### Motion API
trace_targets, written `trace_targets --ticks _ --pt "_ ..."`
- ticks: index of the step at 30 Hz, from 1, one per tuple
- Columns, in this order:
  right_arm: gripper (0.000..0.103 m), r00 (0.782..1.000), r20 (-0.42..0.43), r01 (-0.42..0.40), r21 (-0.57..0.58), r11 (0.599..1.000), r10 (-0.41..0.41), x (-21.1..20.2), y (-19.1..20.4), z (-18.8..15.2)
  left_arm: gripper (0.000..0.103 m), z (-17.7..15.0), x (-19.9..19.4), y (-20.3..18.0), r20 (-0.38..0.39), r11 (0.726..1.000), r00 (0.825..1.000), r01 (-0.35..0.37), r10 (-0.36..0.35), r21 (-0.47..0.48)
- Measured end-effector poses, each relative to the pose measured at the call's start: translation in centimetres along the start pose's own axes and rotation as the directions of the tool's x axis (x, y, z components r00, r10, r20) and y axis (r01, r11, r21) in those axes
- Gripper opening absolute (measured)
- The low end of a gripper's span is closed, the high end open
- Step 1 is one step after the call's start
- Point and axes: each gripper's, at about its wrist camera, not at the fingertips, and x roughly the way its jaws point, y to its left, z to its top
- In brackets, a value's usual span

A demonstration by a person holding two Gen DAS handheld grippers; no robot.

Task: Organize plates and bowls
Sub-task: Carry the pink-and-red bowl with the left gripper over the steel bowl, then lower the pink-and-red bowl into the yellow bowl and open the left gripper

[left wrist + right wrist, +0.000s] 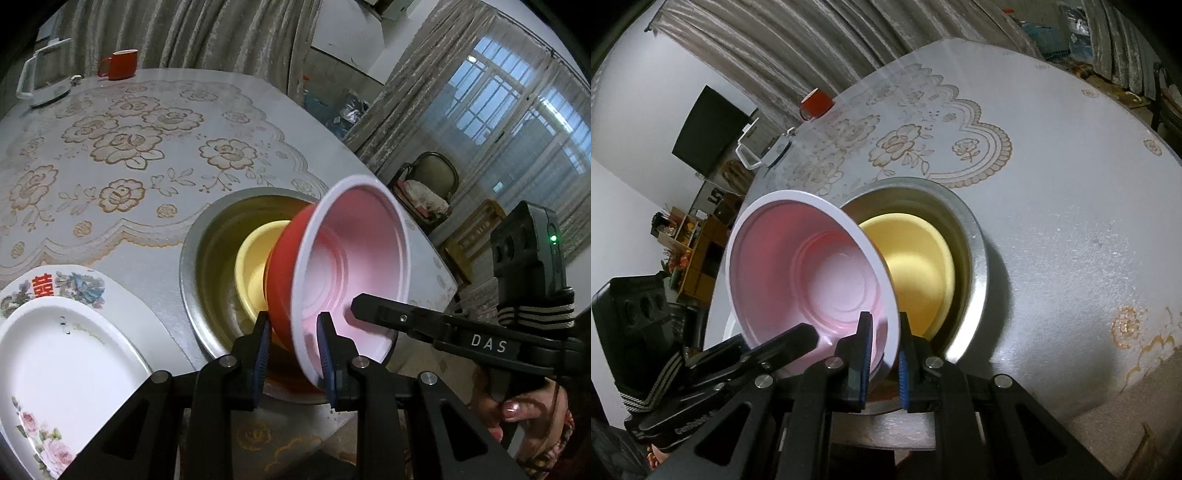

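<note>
Clearly the nesting step is in hand: both the left gripper (293, 354) and right gripper (882, 360) are clamped on the rim of the red bowl (284, 269), tilted over the yellow bowl (255, 266) inside the steel basin (195, 273) on the worktop (147, 240). Next, I judge, it needs levelling, lowering into the yellow bowl, then 2 releases.

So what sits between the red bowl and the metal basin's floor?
A yellow bowl lies inside the metal basin, just behind the tilted red bowl. Both wrist views show it, most plainly the right one.
</note>
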Motion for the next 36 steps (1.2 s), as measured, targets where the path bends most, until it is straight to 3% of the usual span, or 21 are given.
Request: trace_targets --ticks 20,24,32,36 --pt "0.013 0.998 -0.010 0.068 0.014 0.998 -0.068 0.1 -0.2 0.8 0.027 0.4 0.1 1.2 -0.004 0.999 1.000 -0.015 0.015 -0.036" --pt "0.016 0.997 0.004 0.083 0.026 0.996 -0.083 -0.1 -0.4 0.9 0.037 1.0 -0.5 2.1 0.013 0.997 1.000 -0.001 0.002 -0.079" --pt "0.017 0.996 0.013 0.085 0.034 0.996 -0.086 -0.2 -0.6 1.0 0.040 2.0 -2.5 4.1 0.076 0.991 0.997 -0.015 0.025 -0.133" --pt "0.026 0.994 0.015 0.107 0.015 0.994 -0.107 -0.1 0.0 1.3 0.046 2.5 -3.3 5.0 0.096 0.989 0.994 -0.034 0.048 -0.144"
